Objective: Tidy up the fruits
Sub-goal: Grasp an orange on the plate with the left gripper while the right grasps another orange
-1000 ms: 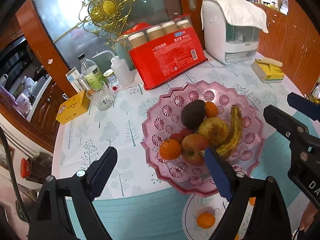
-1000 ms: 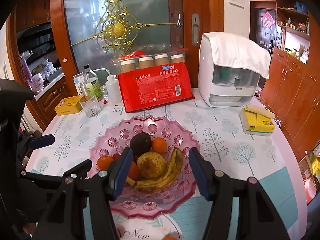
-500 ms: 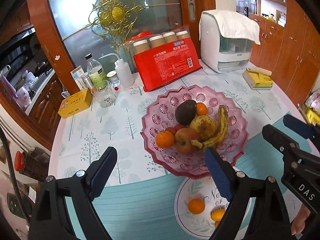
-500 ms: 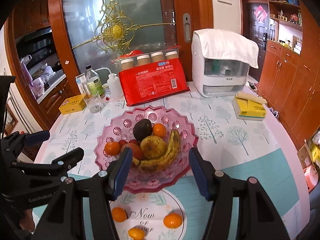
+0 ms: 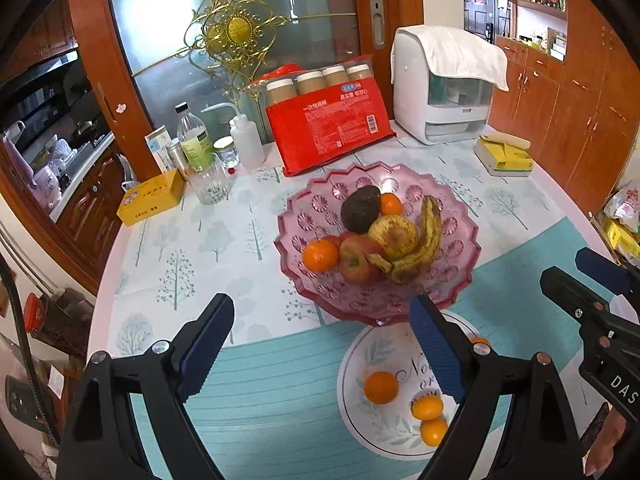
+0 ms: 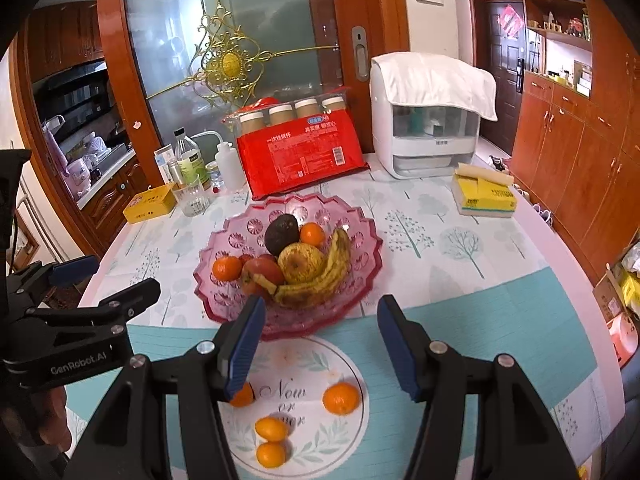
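Left wrist view: left gripper [image 5: 322, 334] is spread wide with nothing in it, same for the right gripper [image 6: 320, 336]. Pink glass bowl [image 6: 360, 220] holds banana [image 6: 320, 276], apple, avocado and oranges. Small oranges [image 6: 341, 398] sit on the round white plate [image 6: 352, 432] just beside it.

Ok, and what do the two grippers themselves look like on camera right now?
Both match: black angular frames with silver bolts, each finger faced with a ribbed blue pad. The left gripper, seen from the right wrist view, carries white "GenRobot.AI" lettering. The right gripper, seen from the left wrist view, shows white letters "DAS", cut off at the frame edge. Bare fingers grip both handles; no sleeves or cables visible.
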`<state>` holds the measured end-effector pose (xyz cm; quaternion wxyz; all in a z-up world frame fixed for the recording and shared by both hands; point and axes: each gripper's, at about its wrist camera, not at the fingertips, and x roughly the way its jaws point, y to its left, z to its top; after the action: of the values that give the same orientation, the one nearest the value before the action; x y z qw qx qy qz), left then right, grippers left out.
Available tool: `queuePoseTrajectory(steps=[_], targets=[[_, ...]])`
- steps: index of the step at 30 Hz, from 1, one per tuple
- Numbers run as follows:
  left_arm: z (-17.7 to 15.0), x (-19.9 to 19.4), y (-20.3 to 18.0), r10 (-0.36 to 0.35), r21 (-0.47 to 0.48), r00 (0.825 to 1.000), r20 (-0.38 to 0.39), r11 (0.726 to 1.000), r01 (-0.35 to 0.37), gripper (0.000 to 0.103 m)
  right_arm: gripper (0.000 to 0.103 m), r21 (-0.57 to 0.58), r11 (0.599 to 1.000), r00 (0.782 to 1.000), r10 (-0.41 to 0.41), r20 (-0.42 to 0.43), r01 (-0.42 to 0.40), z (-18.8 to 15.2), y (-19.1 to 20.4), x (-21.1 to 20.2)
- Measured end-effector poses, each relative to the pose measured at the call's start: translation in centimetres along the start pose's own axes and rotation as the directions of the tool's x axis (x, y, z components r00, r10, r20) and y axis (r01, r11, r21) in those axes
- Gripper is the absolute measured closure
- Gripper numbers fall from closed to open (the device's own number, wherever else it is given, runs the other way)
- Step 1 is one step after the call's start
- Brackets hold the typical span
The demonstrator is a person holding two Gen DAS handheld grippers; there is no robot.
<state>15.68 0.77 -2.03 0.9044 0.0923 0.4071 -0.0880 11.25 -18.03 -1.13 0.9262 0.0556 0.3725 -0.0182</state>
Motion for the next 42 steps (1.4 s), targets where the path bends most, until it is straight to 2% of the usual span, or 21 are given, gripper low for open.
queuePoseTrajectory(steps=[9,19,30,39,42], targets=[[-2.9,1.1,-1.1,-0.019,0.010,0.999,-0.035,1.000,0.020,0.014,0.044,0.072,0.997,0.996,-0.013,-0.089,0.019,-3.7,-3.7,0.8],[-6.6,4.7,-2.0,-0.041,0.034,0.990,-0.133,0.998,0.046,0.014,0.044,0.156,0.987,0.981,-0.002,-0.195,0.033,-7.9,-6.6,3.2],[-9.2,9.6,-2.9,-0.044,0.023,0.969,-0.242,0.998,0.051,0.014,0.044,0.137,0.991,0.960,0.037,-0.278,0.001,-10.8,-5.2,6.8],[-9.7,11.9,-3.2,-0.090,-0.009,0.950,-0.299,0.996,0.092,0.015,0.044,0.135,0.990,0.944,0.073,-0.321,-0.030,-11.1,-4.2,9.7],[-9.8,12.4,-3.5,-0.107,-0.015,0.943,-0.315,0.994,0.108,0.021,0.044,0.130,0.991,0.942,0.082,-0.327,-0.041,-11.0,-3.9,10.3]])
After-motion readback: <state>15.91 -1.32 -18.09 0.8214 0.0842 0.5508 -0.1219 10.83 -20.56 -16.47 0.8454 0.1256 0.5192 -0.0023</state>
